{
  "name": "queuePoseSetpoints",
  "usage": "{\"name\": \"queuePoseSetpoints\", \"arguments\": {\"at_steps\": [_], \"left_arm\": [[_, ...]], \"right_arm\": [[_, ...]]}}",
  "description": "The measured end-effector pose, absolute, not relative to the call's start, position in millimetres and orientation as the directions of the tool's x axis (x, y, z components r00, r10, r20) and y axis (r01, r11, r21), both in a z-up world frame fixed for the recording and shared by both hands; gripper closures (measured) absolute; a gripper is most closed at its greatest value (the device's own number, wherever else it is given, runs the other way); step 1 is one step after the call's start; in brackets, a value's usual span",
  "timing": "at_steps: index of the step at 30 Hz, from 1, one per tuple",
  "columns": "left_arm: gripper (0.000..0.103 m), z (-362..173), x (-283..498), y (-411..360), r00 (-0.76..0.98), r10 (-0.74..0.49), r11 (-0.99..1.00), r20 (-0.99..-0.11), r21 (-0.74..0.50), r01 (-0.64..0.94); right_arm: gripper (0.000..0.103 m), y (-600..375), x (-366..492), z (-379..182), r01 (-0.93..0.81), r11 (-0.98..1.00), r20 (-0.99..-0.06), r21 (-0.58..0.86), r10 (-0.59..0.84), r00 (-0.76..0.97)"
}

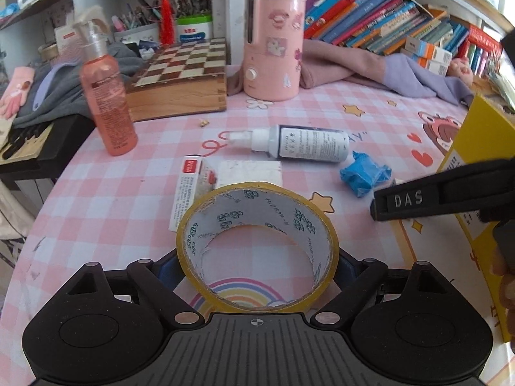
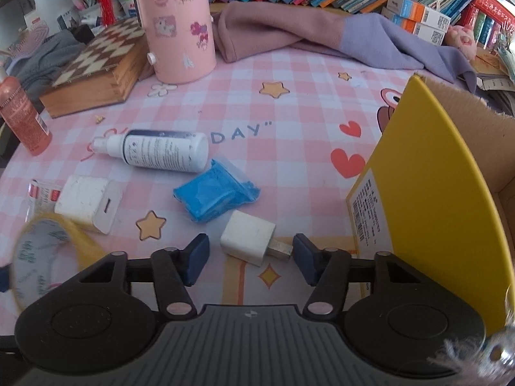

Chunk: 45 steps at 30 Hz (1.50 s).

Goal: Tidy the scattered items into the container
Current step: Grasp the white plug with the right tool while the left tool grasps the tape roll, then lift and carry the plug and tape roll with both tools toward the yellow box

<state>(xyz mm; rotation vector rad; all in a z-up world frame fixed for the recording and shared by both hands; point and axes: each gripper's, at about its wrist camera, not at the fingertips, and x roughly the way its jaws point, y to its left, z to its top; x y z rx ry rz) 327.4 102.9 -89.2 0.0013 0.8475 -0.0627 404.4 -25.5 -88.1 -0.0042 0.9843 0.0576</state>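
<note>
My left gripper (image 1: 257,267) is shut on a roll of yellow tape (image 1: 257,244), held above the pink checked tablecloth; the roll also shows blurred in the right wrist view (image 2: 42,251). My right gripper (image 2: 249,257) is open, its jaws either side of a small white charger plug (image 2: 248,236) lying on the cloth. The yellow cardboard box (image 2: 428,199) stands open just to the right. A white spray bottle (image 2: 161,151), a blue packet (image 2: 215,193), a white power adapter (image 2: 87,204) and a small red-and-white box (image 1: 190,189) lie on the cloth.
A pink spray bottle (image 1: 106,96) stands at the left. A wooden chess box (image 1: 177,77), a pink cylinder appliance (image 1: 273,45), a folded pink-purple cloth (image 2: 322,35) and rows of books (image 1: 386,16) line the back. The table edge runs along the left.
</note>
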Motion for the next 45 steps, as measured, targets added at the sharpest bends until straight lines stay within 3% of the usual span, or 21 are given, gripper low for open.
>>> {"name": "queuePoseSetpoints", "arguments": {"at_steps": [3, 23, 34, 45], "left_arm": [[0.012, -85, 319, 110, 0.657, -0.058, 0.998, -0.752, -0.045, 0.037], [0.012, -33, 271, 132, 0.731, -0.068, 0.994, -0.679, -0.109, -0.008], [0.012, 7, 227, 134, 0.792, -0.109, 0.988, -0.601, -0.155, 0.019], [0.012, 32, 173, 137, 0.821, -0.13, 0.984, -0.557, -0.172, 0.039]], "right_arm": [[0.06, -26, 404, -88, -0.046, 0.999, -0.825, 0.02, 0.043, 0.563], [0.06, -26, 348, -40, -0.109, 0.989, -0.75, 0.095, 0.143, 0.646], [0.06, -41, 284, 2, -0.138, 0.986, -0.662, 0.094, 0.166, 0.731], [0.06, -45, 220, 17, -0.157, 0.983, -0.635, 0.099, 0.184, 0.751]]}}
